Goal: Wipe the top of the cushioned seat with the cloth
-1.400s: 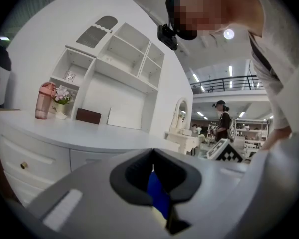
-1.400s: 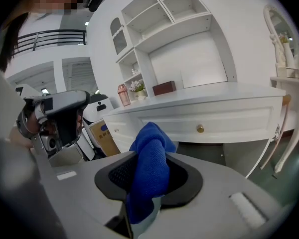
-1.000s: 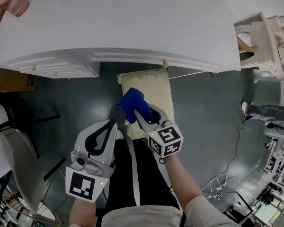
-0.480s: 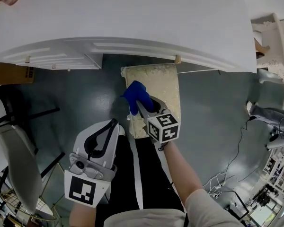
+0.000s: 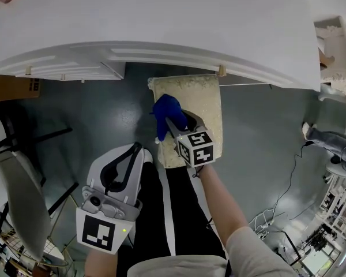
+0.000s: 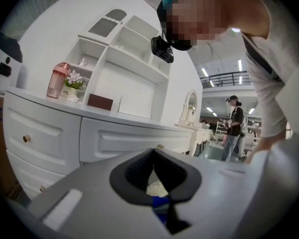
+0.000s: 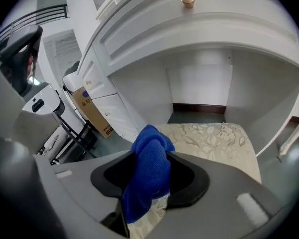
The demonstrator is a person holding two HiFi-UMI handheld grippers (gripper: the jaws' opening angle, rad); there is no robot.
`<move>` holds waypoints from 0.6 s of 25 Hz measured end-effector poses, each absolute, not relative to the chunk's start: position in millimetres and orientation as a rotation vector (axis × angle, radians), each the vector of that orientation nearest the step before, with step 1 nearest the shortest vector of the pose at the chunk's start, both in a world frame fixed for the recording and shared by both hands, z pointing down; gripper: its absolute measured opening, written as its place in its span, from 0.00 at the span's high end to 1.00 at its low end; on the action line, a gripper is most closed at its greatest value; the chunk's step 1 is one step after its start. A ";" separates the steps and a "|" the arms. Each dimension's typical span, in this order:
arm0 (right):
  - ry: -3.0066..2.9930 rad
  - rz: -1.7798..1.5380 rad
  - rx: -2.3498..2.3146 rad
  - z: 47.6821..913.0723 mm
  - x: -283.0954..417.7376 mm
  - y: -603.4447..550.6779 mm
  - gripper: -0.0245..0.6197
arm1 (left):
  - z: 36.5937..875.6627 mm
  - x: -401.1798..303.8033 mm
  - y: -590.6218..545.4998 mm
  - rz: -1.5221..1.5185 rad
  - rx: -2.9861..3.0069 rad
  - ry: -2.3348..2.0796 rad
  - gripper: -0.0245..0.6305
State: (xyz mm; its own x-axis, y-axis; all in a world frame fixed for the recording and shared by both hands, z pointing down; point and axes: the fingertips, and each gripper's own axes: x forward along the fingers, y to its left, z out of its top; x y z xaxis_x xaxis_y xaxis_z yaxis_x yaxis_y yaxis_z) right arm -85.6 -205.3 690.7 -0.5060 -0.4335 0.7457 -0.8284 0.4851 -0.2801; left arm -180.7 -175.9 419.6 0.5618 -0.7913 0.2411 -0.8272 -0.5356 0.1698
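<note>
Right tool [image 5: 174,126]: jaws clamped on the blue cloth [image 5: 166,113]. The wad is bunched between the pads, top lobe sticking out past the tips, tail hanging below.

Left tool [image 5: 135,153]: jaws together, nothing in them. The blue seen through its pad loop is the cloth beyond it, not a grasp. It's parked off the seat's near-left corner, over the person's leg [image 5: 153,212], not over the cushion.

Seat [image 5: 206,97]: cream patterned cushion, directly under and ahead of the right tool. The cloth is over the seat's left half, roughly mid-length. The seat's long axis runs away from the person toward the white surface [image 5: 161,27], and its far end sits at that surface's front edge, by the recess underneath. Most of the bare cushion lies right of and beyond the cloth. My read: the stroke goes along the long axis or across to the seat's right edge. The right tool is the nearer one and the only one that needs to move.

Can't tell:
- Whether the cloth actually touches the cushion. The head view looks straight down; the right gripper view shows the tail close over the fabric, but the gap isn't resolvable.
- The seat's near end, hidden behind the right tool's body.
- The seat's far edge, partly cut by the surface's overhang in the head view.
- The seat's legs, not visible.
</note>
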 end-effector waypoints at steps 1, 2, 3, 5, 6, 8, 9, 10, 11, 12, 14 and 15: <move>-2.136 0.852 1.034 690.4 -87.0 -206.0 0.66 | 420.3 -180.5 -176.3 0.195 2.532 -1.344 0.96; -2.140 0.851 1.036 689.7 -88.0 -207.1 0.65 | 420.8 -180.0 -176.8 0.194 2.531 -1.344 0.96; -2.142 0.846 1.042 688.8 -88.6 -208.7 0.63 | 421.1 -179.5 -177.3 0.193 2.531 -1.344 0.96; -2.138 0.826 1.060 687.9 -89.2 -213.0 0.59 | 422.1 -178.6 -178.2 0.193 2.528 -1.343 0.96; -2.131 0.814 1.066 688.8 -90.0 -215.1 0.58 | 422.9 -178.4 -178.5 0.192 2.526 -1.342 0.96; -2.106 0.790 1.061 695.1 -93.9 -218.1 0.56 | 424.8 -177.8 -179.2 0.194 2.521 -1.343 0.96; -2.087 0.773 1.049 700.6 -96.4 -218.5 0.57 | 425.8 -177.5 -179.6 0.196 2.519 -1.343 0.96; -2.067 0.751 1.033 706.7 -98.7 -218.5 0.58 | 426.7 -177.0 -179.9 0.199 2.518 -1.343 0.96; -2.051 0.724 1.020 712.1 -100.2 -218.4 0.61 | 427.5 -176.7 -180.2 0.202 2.518 -1.343 0.96; -2.043 0.699 1.012 715.4 -100.9 -219.0 0.64 | 428.2 -176.4 -180.7 0.205 2.517 -1.343 0.96; -2.045 0.686 1.010 716.7 -100.2 -221.7 0.69 | 429.7 -176.0 -182.0 0.210 2.515 -1.343 0.96; -2.048 0.698 1.013 716.3 -99.3 -223.2 0.72 | 430.5 -175.9 -182.8 0.211 2.513 -1.343 0.96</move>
